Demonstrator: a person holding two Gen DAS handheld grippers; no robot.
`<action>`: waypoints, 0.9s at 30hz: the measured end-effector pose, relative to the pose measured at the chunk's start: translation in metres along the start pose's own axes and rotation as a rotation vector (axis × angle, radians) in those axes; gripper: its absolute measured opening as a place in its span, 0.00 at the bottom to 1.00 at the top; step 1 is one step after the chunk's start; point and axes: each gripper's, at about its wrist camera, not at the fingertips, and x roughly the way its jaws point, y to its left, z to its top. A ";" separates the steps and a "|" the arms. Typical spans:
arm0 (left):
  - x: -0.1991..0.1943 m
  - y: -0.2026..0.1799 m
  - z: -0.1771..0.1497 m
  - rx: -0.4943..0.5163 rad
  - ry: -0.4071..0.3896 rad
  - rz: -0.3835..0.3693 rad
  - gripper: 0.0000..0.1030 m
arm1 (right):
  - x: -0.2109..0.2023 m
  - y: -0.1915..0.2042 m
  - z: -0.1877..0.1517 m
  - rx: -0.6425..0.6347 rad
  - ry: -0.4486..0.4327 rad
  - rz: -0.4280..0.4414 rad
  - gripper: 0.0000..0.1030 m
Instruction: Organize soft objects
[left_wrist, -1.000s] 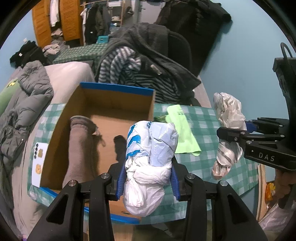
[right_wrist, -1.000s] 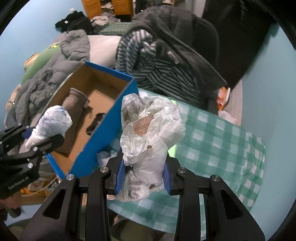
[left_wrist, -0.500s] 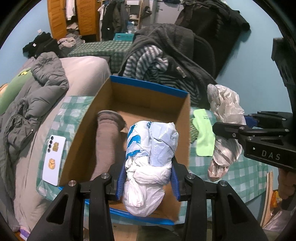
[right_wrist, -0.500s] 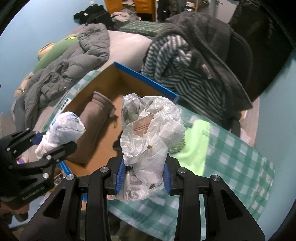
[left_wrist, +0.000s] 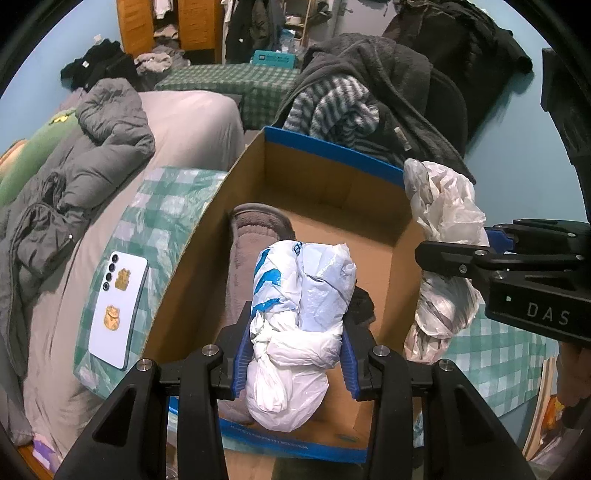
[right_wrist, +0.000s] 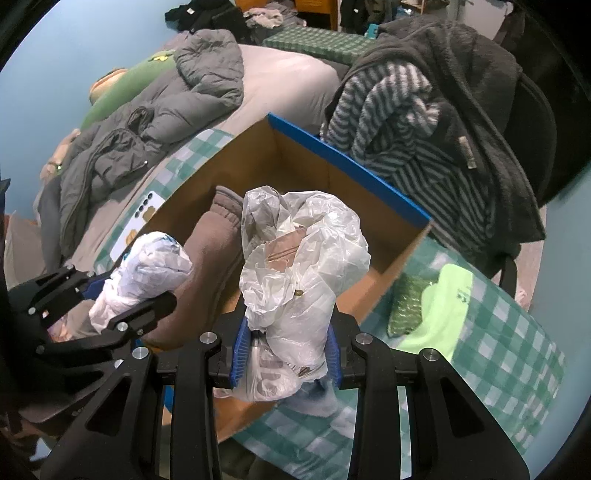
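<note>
My left gripper (left_wrist: 293, 363) is shut on a knotted white and blue plastic bag (left_wrist: 299, 317) and holds it above the near part of an open cardboard box with a blue rim (left_wrist: 332, 151). A brown plush roll (left_wrist: 240, 266) lies in the box at the left. My right gripper (right_wrist: 284, 354) is shut on a crumpled clear plastic bag (right_wrist: 299, 266), held above the box's near right side. It also shows in the left wrist view (left_wrist: 443, 258). The left gripper with its bag shows in the right wrist view (right_wrist: 122, 295).
The box stands on a green checked cloth (right_wrist: 498, 350). A light green cloth (right_wrist: 443, 306) and a green bubble pack (right_wrist: 406, 302) lie right of the box. A white phone (left_wrist: 118, 306) lies left of it. Jackets hang on a chair (left_wrist: 388, 103) behind; a bed (left_wrist: 92, 166) is left.
Both grippers have moved left with their bags, from beside the box to above it. The grips have not changed.
</note>
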 end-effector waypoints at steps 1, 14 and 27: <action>0.002 0.001 0.000 -0.003 0.003 0.001 0.40 | 0.002 0.000 0.001 0.000 0.004 0.002 0.32; 0.010 0.005 0.005 -0.017 0.028 0.003 0.45 | 0.019 0.001 0.012 0.008 0.043 0.008 0.39; 0.000 -0.008 0.009 0.010 0.009 0.000 0.59 | 0.008 -0.016 0.010 0.035 0.023 -0.006 0.54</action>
